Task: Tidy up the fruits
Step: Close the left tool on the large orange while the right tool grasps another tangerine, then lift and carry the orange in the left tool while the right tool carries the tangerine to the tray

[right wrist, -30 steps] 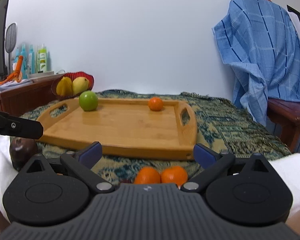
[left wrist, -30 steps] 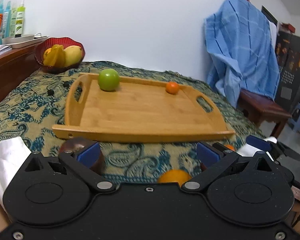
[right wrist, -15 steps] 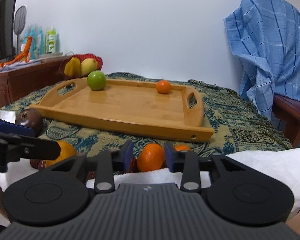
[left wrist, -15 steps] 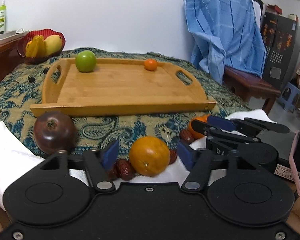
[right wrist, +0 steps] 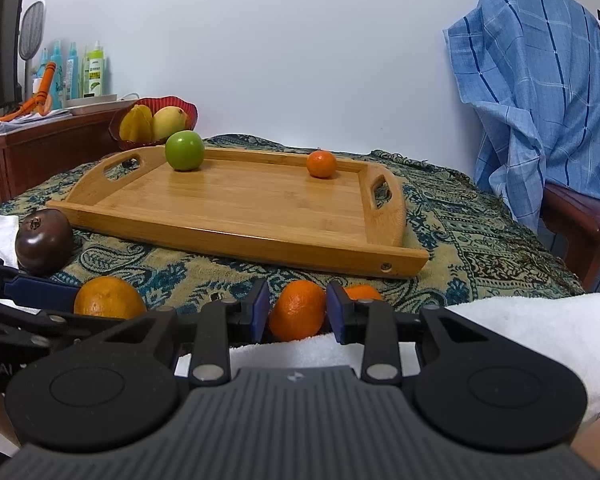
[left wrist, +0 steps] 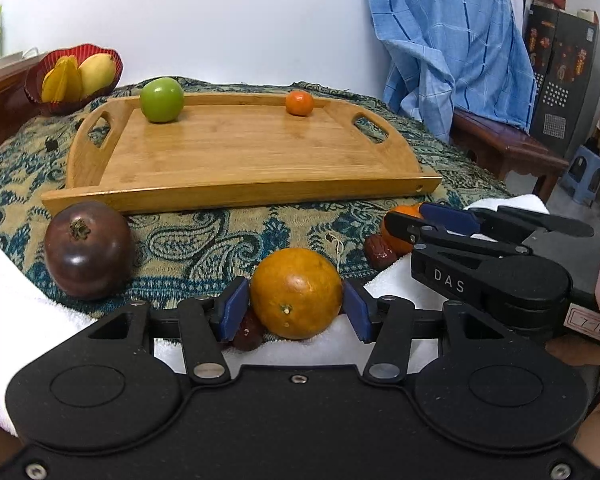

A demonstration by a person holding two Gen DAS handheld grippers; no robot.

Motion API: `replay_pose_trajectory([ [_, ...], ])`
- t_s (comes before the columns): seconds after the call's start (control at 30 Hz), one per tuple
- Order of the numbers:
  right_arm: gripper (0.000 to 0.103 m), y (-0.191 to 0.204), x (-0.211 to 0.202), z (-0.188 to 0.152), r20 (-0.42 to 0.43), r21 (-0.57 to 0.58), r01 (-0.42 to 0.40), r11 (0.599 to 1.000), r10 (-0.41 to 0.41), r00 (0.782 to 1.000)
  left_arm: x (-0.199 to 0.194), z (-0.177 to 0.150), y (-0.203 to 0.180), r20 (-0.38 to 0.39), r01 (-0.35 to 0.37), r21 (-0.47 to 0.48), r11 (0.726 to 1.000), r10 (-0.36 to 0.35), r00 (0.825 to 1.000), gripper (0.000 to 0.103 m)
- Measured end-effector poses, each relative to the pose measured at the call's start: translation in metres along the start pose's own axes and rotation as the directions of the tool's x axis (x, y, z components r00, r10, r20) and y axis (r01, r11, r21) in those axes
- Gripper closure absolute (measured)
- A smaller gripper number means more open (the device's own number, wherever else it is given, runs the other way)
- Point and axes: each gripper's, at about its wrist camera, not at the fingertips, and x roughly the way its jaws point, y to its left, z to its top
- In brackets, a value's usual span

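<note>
A bamboo tray point(left wrist: 236, 168) point(right wrist: 240, 216) lies on the patterned cloth and holds a green apple point(left wrist: 161, 99) point(right wrist: 184, 150) and a small tangerine point(left wrist: 299, 103) point(right wrist: 321, 163) at its far side. My left gripper point(left wrist: 295, 309) is shut on a large orange point(left wrist: 296, 293) at the near table edge. My right gripper point(right wrist: 297, 312) is shut on a small tangerine point(right wrist: 298, 310); a second tangerine point(right wrist: 363, 291) sits just behind its right finger. A dark purple fruit point(left wrist: 87, 249) point(right wrist: 43, 241) lies left of both.
White towels point(right wrist: 540, 320) point(left wrist: 16, 304) lie along the near edge. Red dates point(left wrist: 380, 250) lie by the fruits. A red bowl point(left wrist: 73, 77) of yellow fruit stands at the back left. A blue cloth point(right wrist: 540, 100) hangs over a chair at the right.
Both grippers dropped to the near edge and closed: the left on the large orange, the right on a small tangerine. The tray fruits have not moved.
</note>
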Motion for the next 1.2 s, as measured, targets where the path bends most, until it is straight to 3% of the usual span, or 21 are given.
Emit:
replay_pose_trajectory([
  [0.03, 0.05, 0.001, 0.001, 0.0, 0.001, -0.006, 0.003, 1.0, -0.003, 1.0, 0.002, 0.0, -0.001, 0.001, -0.002, 0.008, 1.0, 0.002, 1.0, 0.053],
  [0.2, 0.05, 0.009, 0.004, -0.001, 0.009, -0.059, 0.016, 0.998, -0.016, 1.0, 0.007, 0.0, -0.002, 0.002, -0.01, 0.014, 1.0, 0.01, 1.0, 0.052],
  [0.27, 0.064, 0.011, 0.003, -0.002, 0.011, -0.075, 0.019, 0.997, -0.018, 1.0, 0.006, 0.0, -0.003, 0.007, -0.014, 0.013, 1.0, 0.014, 1.0, 0.053],
  [0.33, 0.071, 0.011, 0.0, -0.003, 0.022, -0.074, 0.031, 0.997, -0.029, 0.999, 0.005, -0.001, -0.003, 0.011, -0.019, 0.006, 1.0, 0.019, 1.0, 0.053],
  [0.83, 0.072, -0.005, -0.015, 0.012, 0.164, 0.086, 0.024, 0.996, -0.038, 0.986, -0.014, 0.026, 0.009, 0.097, -0.063, 0.002, 0.998, 0.063, 0.993, 0.053],
  [1.2, 0.072, -0.026, 0.015, 0.051, 0.193, 0.197, -0.029, 0.98, -0.009, 0.981, 0.001, 0.079, 0.044, 0.121, -0.108, -0.006, 0.994, 0.108, 0.987, 0.054],
])
